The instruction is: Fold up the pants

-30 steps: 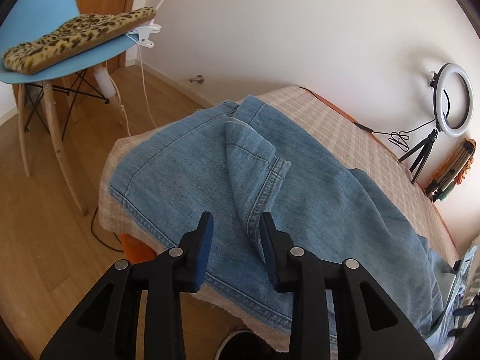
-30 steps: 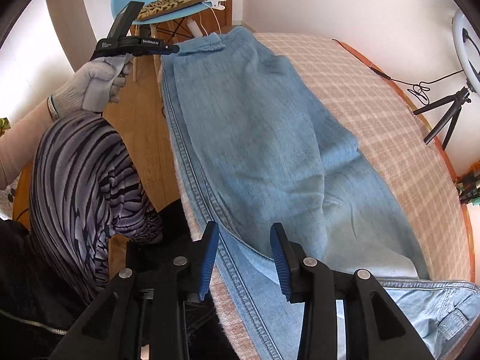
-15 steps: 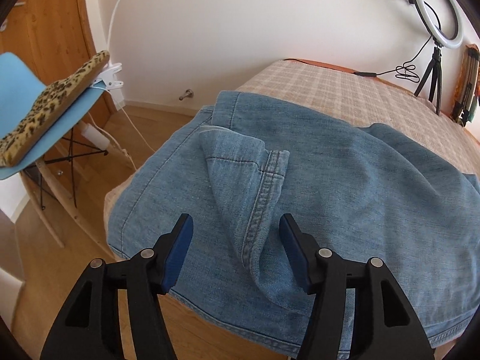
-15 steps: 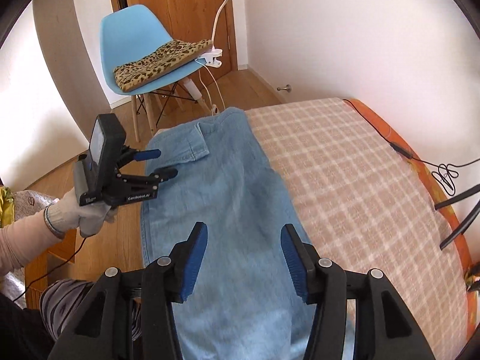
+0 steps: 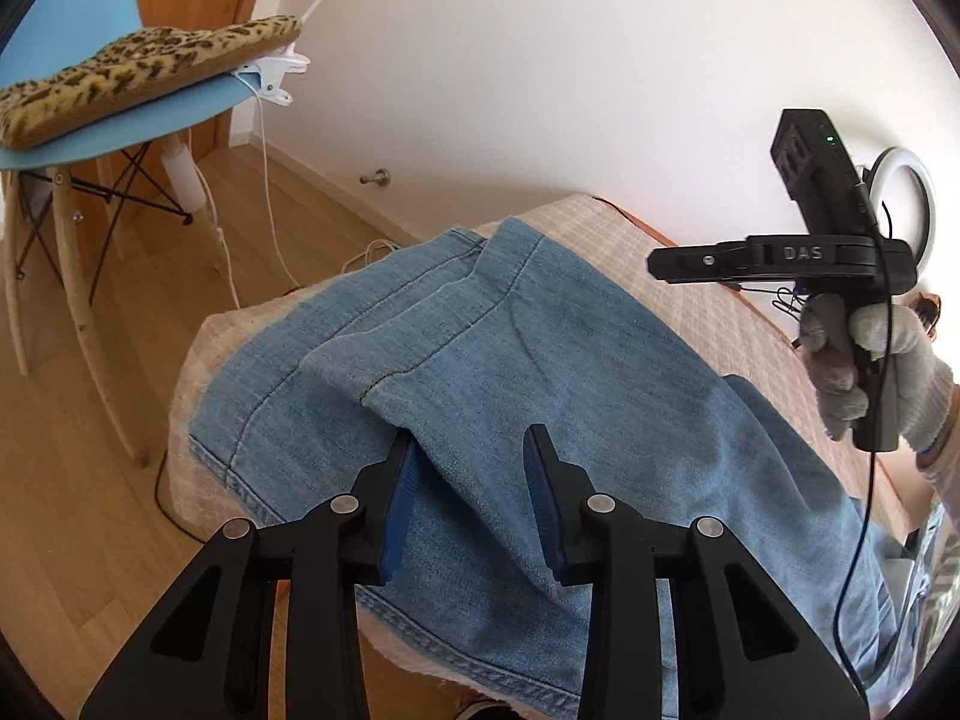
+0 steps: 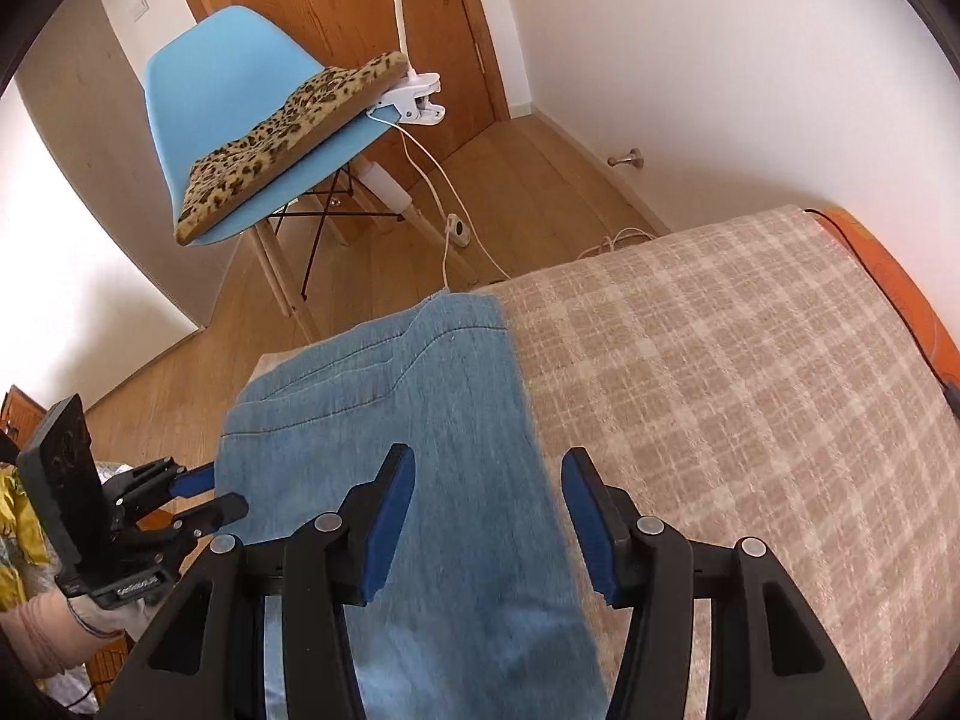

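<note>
Light blue denim pants (image 5: 540,360) lie folded lengthwise along the near edge of a bed with a beige checked cover (image 5: 690,276). My left gripper (image 5: 474,480) is open and empty, low over a raised fold of the denim near the leg hems. My right gripper (image 6: 486,510) is open and empty, above the far edge of the pants (image 6: 420,408). The right gripper also shows in the left wrist view (image 5: 660,261), held in a gloved hand above the bed. The left gripper also shows in the right wrist view (image 6: 210,492).
A blue chair (image 6: 240,78) with a leopard-print cushion (image 6: 288,138) and a clip lamp (image 6: 414,96) stands on the wooden floor beyond the bed's end. A ring light on a tripod (image 5: 900,198) stands by the wall. The checked cover (image 6: 750,360) lies right of the pants.
The curled hem fold now lies flatter. My right gripper moved forward along the pants toward the hems and entered the left wrist view. My left gripper dropped closer to the denim.
</note>
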`<action>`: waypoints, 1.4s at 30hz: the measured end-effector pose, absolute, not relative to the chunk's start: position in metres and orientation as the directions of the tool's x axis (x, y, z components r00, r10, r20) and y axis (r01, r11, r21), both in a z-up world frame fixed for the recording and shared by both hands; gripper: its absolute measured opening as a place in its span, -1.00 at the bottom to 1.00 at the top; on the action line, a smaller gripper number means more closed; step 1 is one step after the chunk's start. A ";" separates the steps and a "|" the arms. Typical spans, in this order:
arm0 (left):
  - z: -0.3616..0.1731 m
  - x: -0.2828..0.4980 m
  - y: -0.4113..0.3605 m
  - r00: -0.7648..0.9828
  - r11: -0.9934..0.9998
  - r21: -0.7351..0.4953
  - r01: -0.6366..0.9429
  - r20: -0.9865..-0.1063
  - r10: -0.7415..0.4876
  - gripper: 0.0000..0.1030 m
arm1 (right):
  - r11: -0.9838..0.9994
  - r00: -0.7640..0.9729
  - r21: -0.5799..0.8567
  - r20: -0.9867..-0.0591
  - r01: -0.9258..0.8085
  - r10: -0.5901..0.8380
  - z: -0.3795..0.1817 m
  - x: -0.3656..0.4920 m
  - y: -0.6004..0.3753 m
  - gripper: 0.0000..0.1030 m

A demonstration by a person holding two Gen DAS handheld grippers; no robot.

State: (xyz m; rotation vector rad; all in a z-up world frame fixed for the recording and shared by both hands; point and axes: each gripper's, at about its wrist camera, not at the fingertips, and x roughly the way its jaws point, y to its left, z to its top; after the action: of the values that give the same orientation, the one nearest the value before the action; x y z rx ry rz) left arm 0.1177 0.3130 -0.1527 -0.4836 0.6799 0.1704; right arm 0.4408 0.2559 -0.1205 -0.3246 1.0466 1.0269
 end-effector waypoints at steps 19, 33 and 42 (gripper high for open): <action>-0.146 0.105 0.336 0.859 0.786 -0.543 -0.296 -0.512 -0.030 -0.96 | 0.502 0.068 0.337 -0.774 -0.796 0.629 -0.142 0.458 0.312 -0.81; -0.159 0.072 0.372 0.853 0.727 -0.578 -0.371 -0.521 0.021 -0.97 | 0.450 0.143 0.137 -0.833 -0.883 0.534 -0.134 0.419 0.395 -0.84; -0.173 0.070 0.383 0.792 0.726 -0.515 -0.455 -0.607 0.066 -0.70 | 0.556 0.238 0.098 -0.834 -0.825 0.499 -0.132 0.434 0.357 -0.26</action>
State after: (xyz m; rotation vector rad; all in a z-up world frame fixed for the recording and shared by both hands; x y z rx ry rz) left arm 0.0704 0.3833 -0.1734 -0.7060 0.5963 0.3072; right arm 0.4337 0.3569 -0.1317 -0.4031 0.9567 0.9410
